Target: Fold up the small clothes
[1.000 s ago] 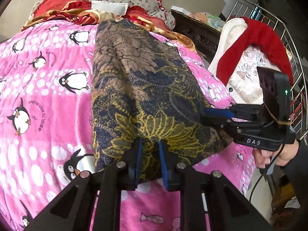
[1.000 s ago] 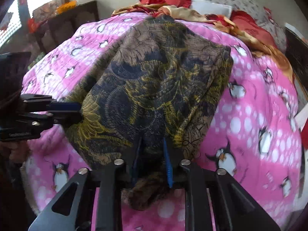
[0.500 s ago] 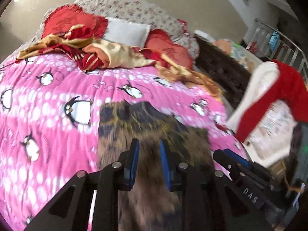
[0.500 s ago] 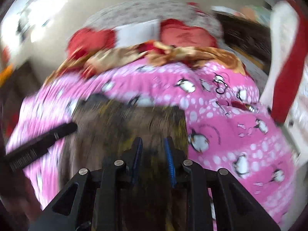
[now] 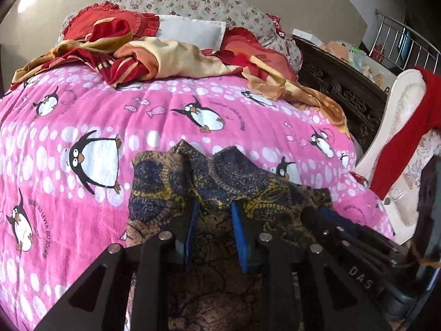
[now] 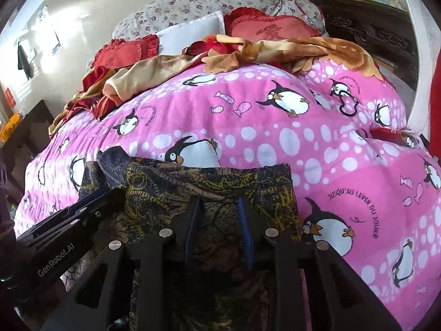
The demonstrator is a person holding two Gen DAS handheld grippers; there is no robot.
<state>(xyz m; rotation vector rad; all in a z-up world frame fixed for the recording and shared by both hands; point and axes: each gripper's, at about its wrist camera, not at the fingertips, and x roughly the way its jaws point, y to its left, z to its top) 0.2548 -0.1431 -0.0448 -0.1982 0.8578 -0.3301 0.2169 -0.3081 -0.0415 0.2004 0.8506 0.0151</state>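
Observation:
A small dark garment with a yellow, brown and navy floral print (image 5: 220, 184) lies folded over on the pink penguin blanket (image 5: 96, 115); it also shows in the right wrist view (image 6: 209, 184). My left gripper (image 5: 213, 207) has its blue pads apart over the cloth near its left side, pinching nothing. My right gripper (image 6: 219, 201) is likewise parted above the cloth's right half. Each gripper shows in the other's view: the right one (image 5: 325, 220), the left one (image 6: 107, 195). The garment's near part is hidden under the grippers.
Red and gold crumpled cloths (image 5: 154, 55) and pillows (image 5: 193, 5) pile at the bed's head. A dark carved cabinet (image 5: 344, 91) and a white chair with a red cloth (image 5: 408, 127) stand to the right. A red can (image 6: 391, 135) lies on the blanket.
Both grippers swung the garment's near edge up and forward over itself, folding it shorter, then opened and let the cloth go. The garment now covers much less of the blanket.

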